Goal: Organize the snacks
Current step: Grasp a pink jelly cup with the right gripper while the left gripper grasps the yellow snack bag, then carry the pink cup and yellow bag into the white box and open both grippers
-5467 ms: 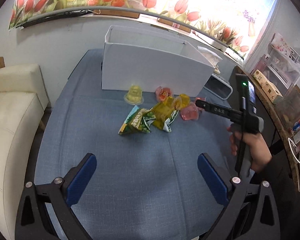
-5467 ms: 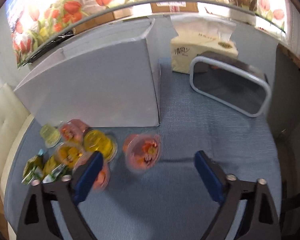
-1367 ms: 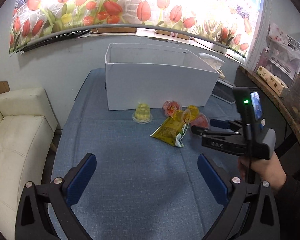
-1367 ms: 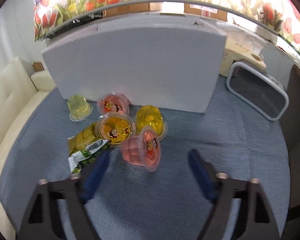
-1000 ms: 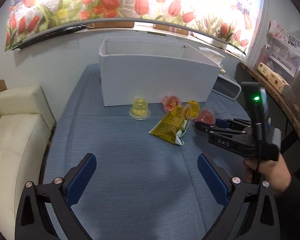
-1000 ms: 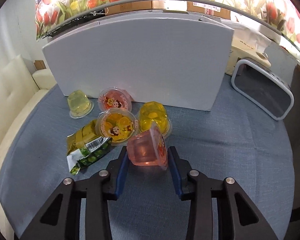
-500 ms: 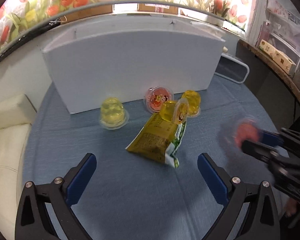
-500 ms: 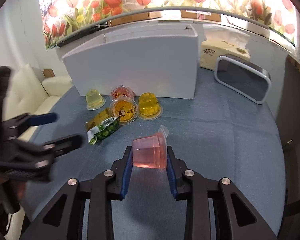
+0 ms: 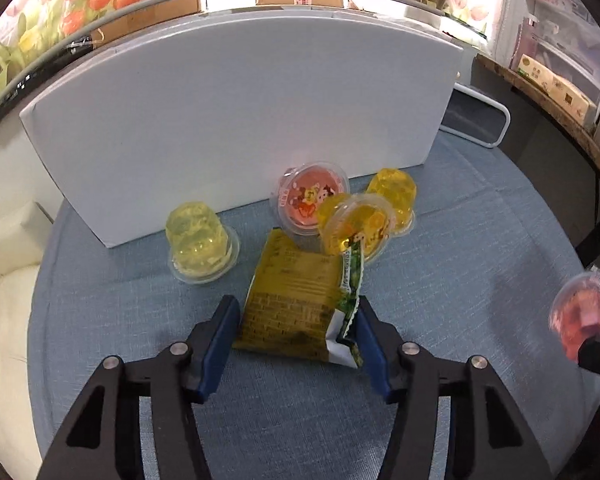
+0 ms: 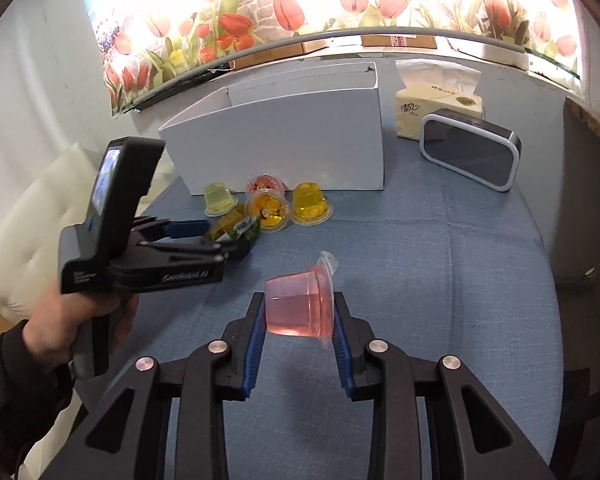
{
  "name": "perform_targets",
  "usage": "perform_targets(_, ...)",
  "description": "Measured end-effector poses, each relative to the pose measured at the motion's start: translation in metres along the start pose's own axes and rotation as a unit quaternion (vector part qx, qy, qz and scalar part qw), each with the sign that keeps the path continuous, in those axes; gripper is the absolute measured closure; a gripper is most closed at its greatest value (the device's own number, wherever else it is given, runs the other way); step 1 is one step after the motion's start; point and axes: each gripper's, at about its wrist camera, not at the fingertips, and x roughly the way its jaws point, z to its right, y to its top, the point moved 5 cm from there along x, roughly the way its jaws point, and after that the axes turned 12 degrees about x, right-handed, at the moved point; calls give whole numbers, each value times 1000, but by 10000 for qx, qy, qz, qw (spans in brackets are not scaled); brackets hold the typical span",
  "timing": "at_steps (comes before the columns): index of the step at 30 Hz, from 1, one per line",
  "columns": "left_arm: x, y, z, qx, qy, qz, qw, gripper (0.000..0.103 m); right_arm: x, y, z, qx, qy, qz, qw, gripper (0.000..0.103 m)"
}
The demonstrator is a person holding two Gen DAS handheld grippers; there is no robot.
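Note:
My right gripper (image 10: 298,322) is shut on a pink jelly cup (image 10: 300,305), held on its side above the blue table; the cup also shows blurred in the left wrist view (image 9: 580,314). My left gripper (image 9: 294,328) is closed around a yellow-green snack packet (image 9: 296,300) lying on the table, its pads against the packet's sides. Behind the packet lie a pale yellow jelly cup (image 9: 198,238), a red-lidded cup (image 9: 310,194), an orange cup on its side (image 9: 356,226) and a yellow cup (image 9: 394,196). A white open box (image 9: 236,120) stands behind them.
A tissue pack (image 10: 438,106) and a black clock with a white rim (image 10: 470,154) stand right of the box (image 10: 284,140). A cream sofa (image 10: 36,216) borders the table on the left. A dark shelf with boxes (image 9: 556,88) runs along the right.
My left gripper moved forward and closed on the snack packet. My right gripper lifted the pink jelly cup and drew back from the pile.

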Motion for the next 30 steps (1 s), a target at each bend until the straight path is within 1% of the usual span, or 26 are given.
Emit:
perform_targets(2, -2, 0, -1, -34, -96, 40, 9999, 46, 0, -1, -1, -21, 0, 4, 10000, 70)
perform_targets(7, -17, -8, -2, -109, -257, 173, 9995, 48, 3, -4, -2, -20, 48, -27, 10000, 70)
perform_targets(13, -62, -16, 2, -157, -370, 554, 9977, 48, 3, 4, -5, 35, 166, 21, 9999, 70)
perform_targets(18, -96, -2, -11, -396, -477, 952, 9935, 48, 4, 22, -14, -11, 266, 110, 9996, 70)
perform_targets(21, -120, 19, -28, -671, -626, 1269, 9877, 48, 3, 42, -20, 83, 430, 207, 9988, 70)
perform_targets(22, -124, 26, -30, -677, -604, 1350, 9867, 48, 4, 51, -22, 71, 467, 244, 9986, 70)
perform_targets(24, -132, 43, -36, -598, -421, 1480, 9863, 48, 5, 70, -27, -16, 401, 388, 9984, 70)
perform_targets(26, -138, 62, -45, -614, -462, 1599, 9841, 48, 6, 95, -32, -11, 461, 492, 9977, 70)
perform_targets(29, -143, 86, -61, -576, -296, 1694, 9834, 48, 9, 130, -39, -7, 513, 652, 9966, 70)
perform_targets(30, -142, 96, -65, -591, -299, 1716, 9829, 48, 12, 145, -42, 10, 575, 703, 9959, 70)
